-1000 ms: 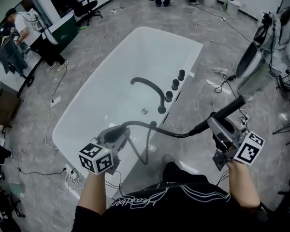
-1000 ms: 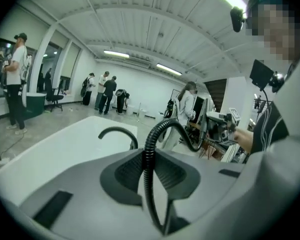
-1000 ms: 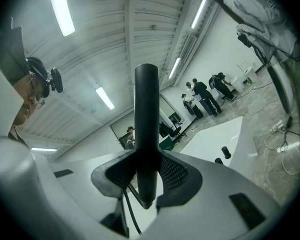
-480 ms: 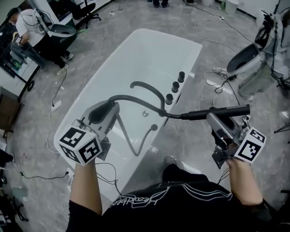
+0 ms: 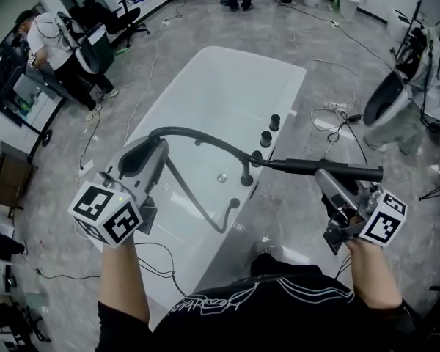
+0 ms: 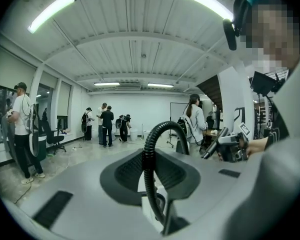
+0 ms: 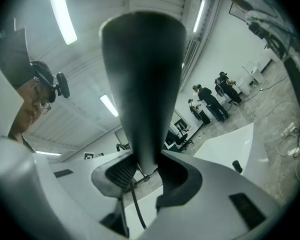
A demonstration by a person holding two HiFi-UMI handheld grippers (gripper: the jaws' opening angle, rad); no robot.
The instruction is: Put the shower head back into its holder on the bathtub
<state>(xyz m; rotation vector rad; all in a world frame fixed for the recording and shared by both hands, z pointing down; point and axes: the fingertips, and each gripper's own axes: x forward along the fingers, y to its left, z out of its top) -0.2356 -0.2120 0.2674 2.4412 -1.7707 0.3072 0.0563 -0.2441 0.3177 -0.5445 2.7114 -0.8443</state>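
Above a white oval bathtub [image 5: 198,94] on a grey marble-patterned floor [image 5: 308,218], a slim black stick-shaped shower head [image 5: 352,171] lies level across the tub's right side, clamped in the right hand-held gripper [image 5: 328,176]. The left hand-held gripper [image 5: 148,155] is pinched on the black ribbed hose [image 5: 205,135] over the tub's near end. The head view does not show either grip closely. The right gripper view shows both jaws pressed on the tapered black handle, whose upper end is blurred and cut off at the frame's top. The left gripper view shows the hose [image 6: 148,154] rising between closed jaws and arching away. That view alone also catches the other gripper with the shower head [image 6: 212,148] at right, and a group of people [image 6: 106,124] standing at the far wall. Three black round knobs [image 5: 266,133] and a curved black spout [image 5: 246,174] stand on the tub's right rim. The holder cannot be picked out with certainty, and the hose's lower run dips from sight at the near rim. The only markings are black-and-white square patterns on each gripper's cube [image 5: 106,213]. White script on the wearer's black shirt [image 5: 279,314] is upside down and unreadable.
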